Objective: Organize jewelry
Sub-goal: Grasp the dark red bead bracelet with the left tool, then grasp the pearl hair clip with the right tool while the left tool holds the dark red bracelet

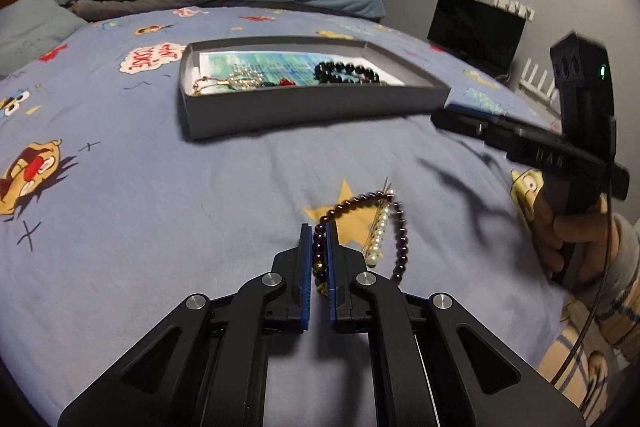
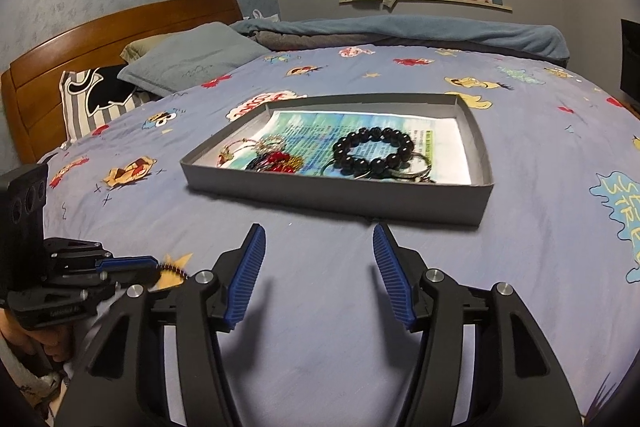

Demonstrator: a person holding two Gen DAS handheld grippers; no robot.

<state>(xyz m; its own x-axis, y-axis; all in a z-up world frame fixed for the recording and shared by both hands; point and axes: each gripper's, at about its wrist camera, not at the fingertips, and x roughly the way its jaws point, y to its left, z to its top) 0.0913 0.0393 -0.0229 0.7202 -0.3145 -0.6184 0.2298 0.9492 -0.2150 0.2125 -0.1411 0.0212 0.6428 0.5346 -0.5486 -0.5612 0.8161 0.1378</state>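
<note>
My left gripper (image 1: 319, 229) is shut on a dark red bead bracelet (image 1: 400, 239), low over the blue bedsheet; a short pearl strand (image 1: 379, 231) hangs with it. Ahead lies a shallow grey box (image 1: 304, 107) holding a black bead bracelet (image 1: 346, 71), a gold piece (image 1: 240, 79) and red beads. My right gripper (image 2: 319, 233) is open and empty, just before the same grey box (image 2: 340, 193), where the black bead bracelet (image 2: 374, 151) and red beads (image 2: 278, 161) lie on a printed paper liner. The left gripper shows at the far left of the right wrist view (image 2: 154, 269).
The bed has a cartoon-print blue sheet (image 1: 160, 187), pillows (image 2: 188, 61) and a wooden headboard (image 2: 80, 39) at the left. A folded blue blanket (image 2: 400, 31) lies behind the box. A black monitor (image 1: 476, 31) stands by the wall on the right.
</note>
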